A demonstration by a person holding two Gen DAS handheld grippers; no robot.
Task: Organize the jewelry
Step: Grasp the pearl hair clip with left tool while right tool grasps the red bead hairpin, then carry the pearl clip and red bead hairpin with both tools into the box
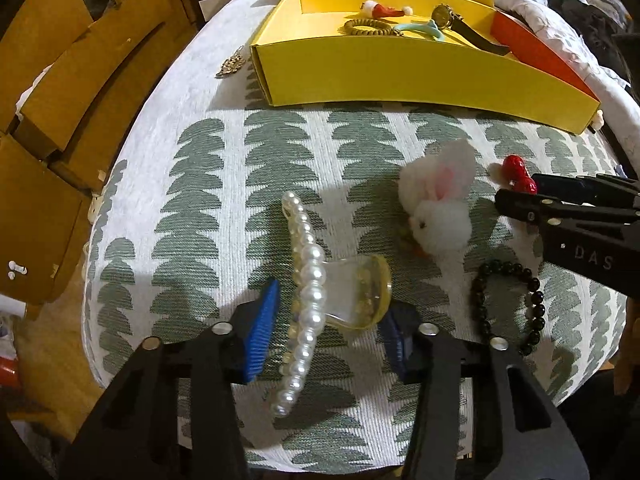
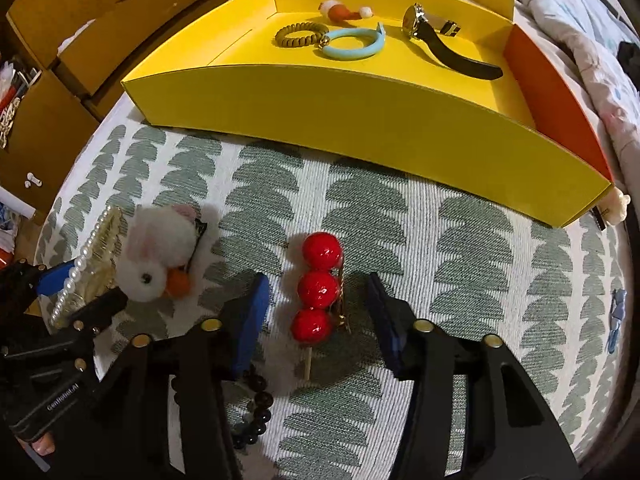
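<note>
We hold both grippers pointed steeply down over the patterned cloth (image 1: 360, 136), one item each, presumably to lift two at once.

Left gripper (image 1: 328, 330): jaws straddle the pearl hair claw (image 1: 308, 280); the pads look clear of it, so open, not yet gripping.

Right gripper (image 2: 316, 312): jaws stand either side of the red berry clip (image 2: 318, 288), gaps visible both sides; open.

Both items lie on the cloth, short of the yellow box (image 2: 360, 120), which already holds a watch (image 2: 436, 40), a blue band (image 2: 352, 46) and a coil tie (image 2: 300, 34).
</note>
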